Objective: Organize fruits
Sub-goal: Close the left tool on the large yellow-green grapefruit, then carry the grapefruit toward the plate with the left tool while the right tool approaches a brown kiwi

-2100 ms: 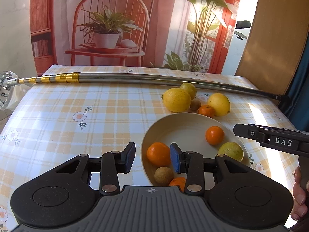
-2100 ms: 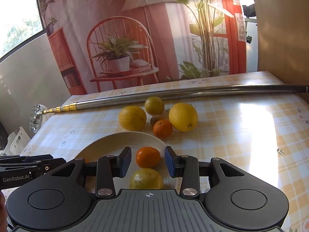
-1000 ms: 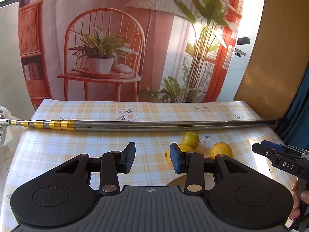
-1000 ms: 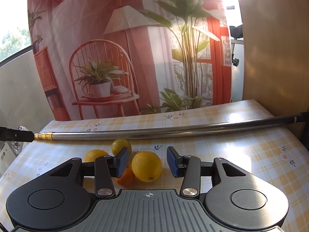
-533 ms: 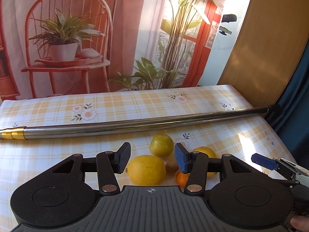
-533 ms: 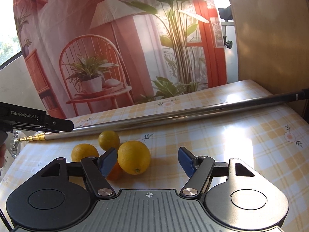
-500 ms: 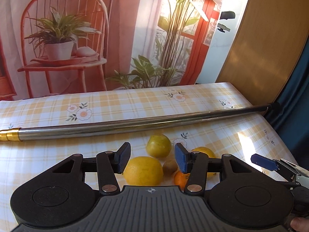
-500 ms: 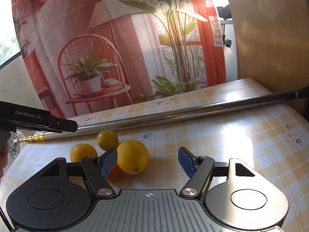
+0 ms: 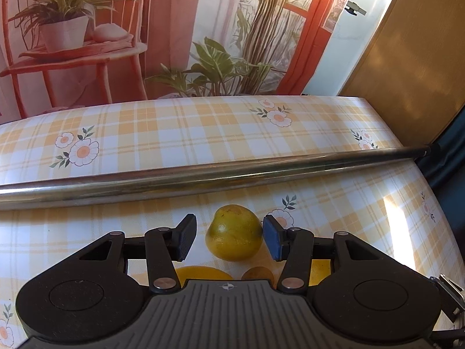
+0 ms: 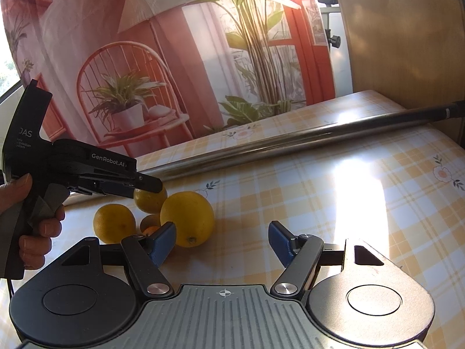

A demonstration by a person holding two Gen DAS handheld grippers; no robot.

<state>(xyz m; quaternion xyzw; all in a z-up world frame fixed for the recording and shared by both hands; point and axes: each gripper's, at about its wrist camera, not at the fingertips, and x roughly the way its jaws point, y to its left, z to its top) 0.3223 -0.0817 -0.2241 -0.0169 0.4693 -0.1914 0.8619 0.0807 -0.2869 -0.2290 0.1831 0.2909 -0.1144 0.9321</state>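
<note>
The left gripper [image 9: 228, 240] is now bracketing the greenish lemon [image 9: 234, 234] just in front of the pole [image 9: 203, 179], jaws still wide, unclosed. The right gripper [image 10: 222, 240] is opening wider beside the big lemon [image 10: 187, 222], so both grasps look imminent.

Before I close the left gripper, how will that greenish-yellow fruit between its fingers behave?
The greenish-yellow fruit looks round, so it may roll if nudged. Its rind seems firm and smooth; an off-centre squeeze by the open left gripper might squirt it out.
</note>
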